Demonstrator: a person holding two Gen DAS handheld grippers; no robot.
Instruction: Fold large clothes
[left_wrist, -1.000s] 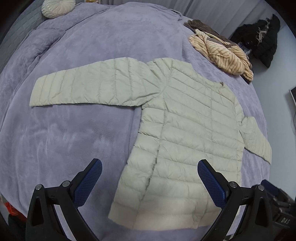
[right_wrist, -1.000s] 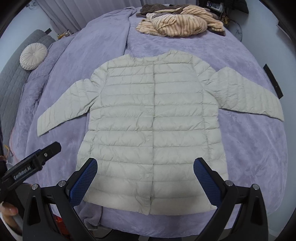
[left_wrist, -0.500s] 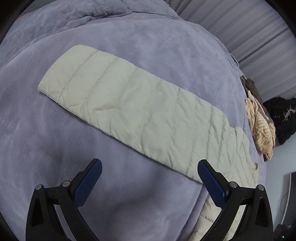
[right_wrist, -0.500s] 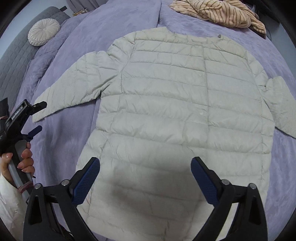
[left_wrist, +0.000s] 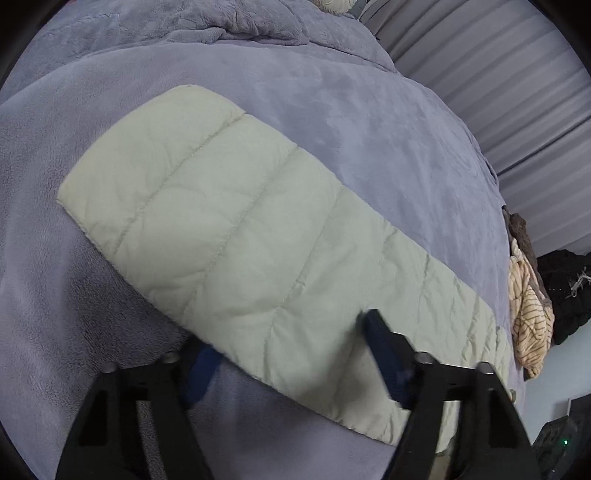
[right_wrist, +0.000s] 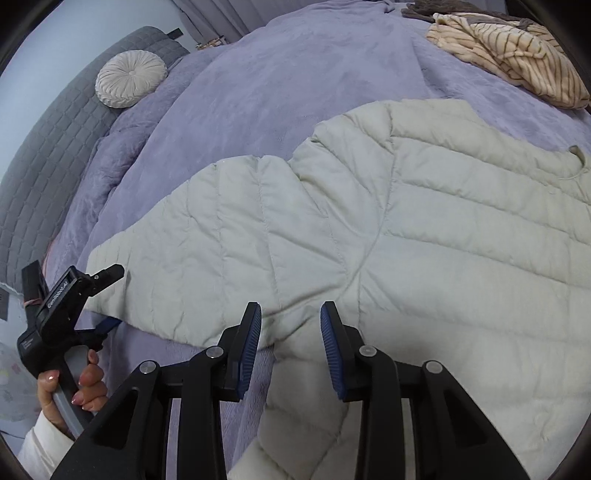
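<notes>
Both grippers lowered (jaws closing) onto jacket (right_wrist: 424, 240).

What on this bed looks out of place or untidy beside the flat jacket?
The striped garment lies crumpled in a heap at the far edge of the purple blanket; the pale jacket lies flat.

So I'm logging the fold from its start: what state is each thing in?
Jacket: flat, unfolded.
Sleeve: spread out flat.
Left gripper: closing astride sleeve's edge.
Right gripper: closing over the underarm.
Striped garment: crumpled.
</notes>
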